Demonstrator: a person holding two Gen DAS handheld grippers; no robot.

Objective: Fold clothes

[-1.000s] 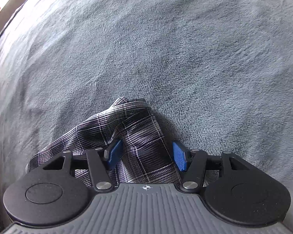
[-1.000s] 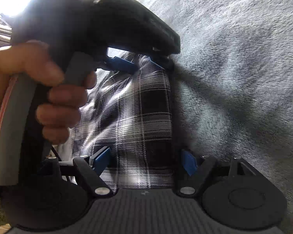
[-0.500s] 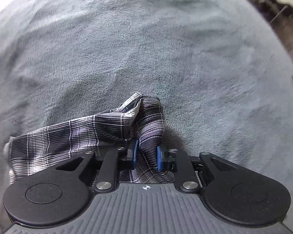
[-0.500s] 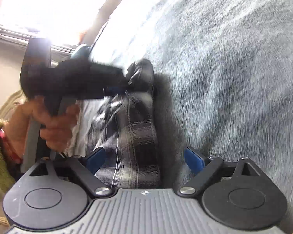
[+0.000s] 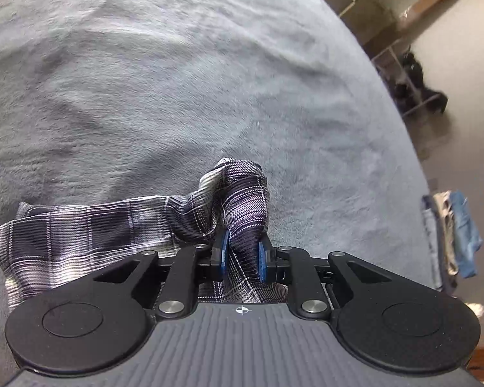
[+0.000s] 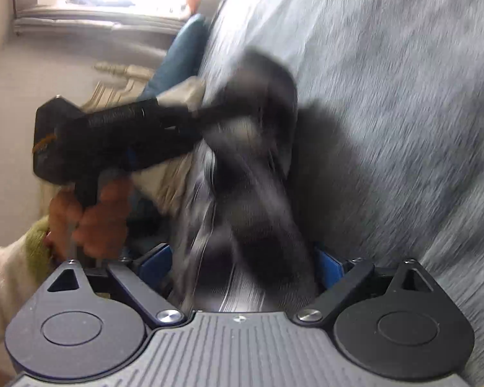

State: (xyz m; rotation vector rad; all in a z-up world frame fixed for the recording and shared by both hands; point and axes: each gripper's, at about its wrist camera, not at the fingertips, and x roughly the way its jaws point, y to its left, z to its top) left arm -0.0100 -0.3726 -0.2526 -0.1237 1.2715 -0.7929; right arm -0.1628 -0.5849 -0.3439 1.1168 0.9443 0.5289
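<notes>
Grey plush blanket (image 5: 184, 90) covers the bed and fills most of both views, and on it lies the dark plaid garment (image 5: 90, 232), a black-and-white checked cloth bunched at one end. Much of it is hard to read: in the right wrist view the cloth (image 6: 242, 225) is smeared by motion blur, its pattern reduced to streaks, and its near edge is cut off behind the gripper body. What kind of garment it is I cannot tell. The left hand-held gripper (image 5: 242, 254) has its blue pads (image 5: 223, 251) drawn narrow, pinching a raised fold of the plaid cloth between them; the rest of the cloth trails away to the left across the blanket. Seen from the right wrist view, the same left tool (image 6: 119, 132) is a dark blurred shape gripped by a person's hand (image 6: 93, 222), with a cream and green sleeve (image 6: 19, 267) at the picture's edge. The right hand-held gripper (image 6: 242, 267) stands wide, its jaws having just been opening; the cloth runs between its blue pads (image 6: 330, 266), but whether it touches them the blur hides. Off the far edge of the bed, folded clothes (image 5: 451, 232) are stacked on the floor, small and distorted at the rim.
</notes>
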